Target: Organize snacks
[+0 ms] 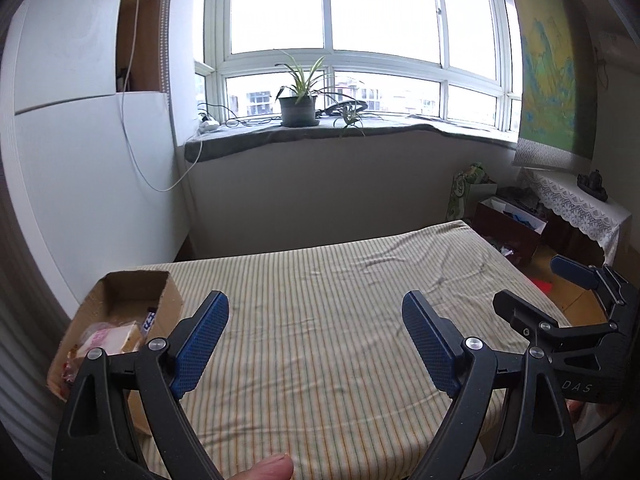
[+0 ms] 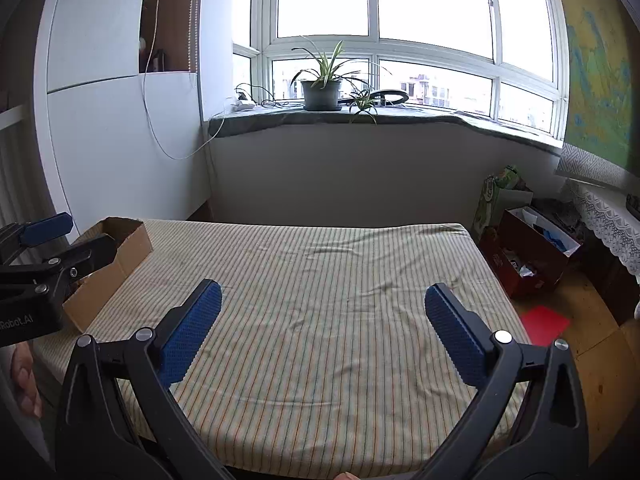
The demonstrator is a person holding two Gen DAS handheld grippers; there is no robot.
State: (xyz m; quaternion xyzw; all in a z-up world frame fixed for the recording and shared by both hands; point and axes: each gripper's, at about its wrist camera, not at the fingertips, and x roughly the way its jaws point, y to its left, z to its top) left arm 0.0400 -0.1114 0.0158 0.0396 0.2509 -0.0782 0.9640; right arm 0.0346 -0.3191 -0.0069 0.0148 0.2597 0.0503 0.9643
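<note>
A brown cardboard box [image 1: 164, 296] sits at the left edge of the striped bed [image 1: 340, 320]. It holds several snack packets [image 1: 108, 340], pink, white and blue. The box also shows in the right wrist view [image 2: 120, 268], partly behind the left gripper. My left gripper [image 1: 316, 340] is open and empty, held above the bed just right of the box. My right gripper [image 2: 320, 328] is open and empty above the middle of the bed [image 2: 340, 320]. It shows at the right in the left wrist view [image 1: 536, 292].
A white cabinet [image 1: 80, 160] stands left of the bed. A windowsill [image 1: 320, 132] with a potted plant [image 1: 298, 108] runs behind. Boxes and bags [image 2: 532, 252] and a lace-covered table [image 2: 608, 224] stand on the wooden floor at the right, with a red sheet [image 2: 544, 324].
</note>
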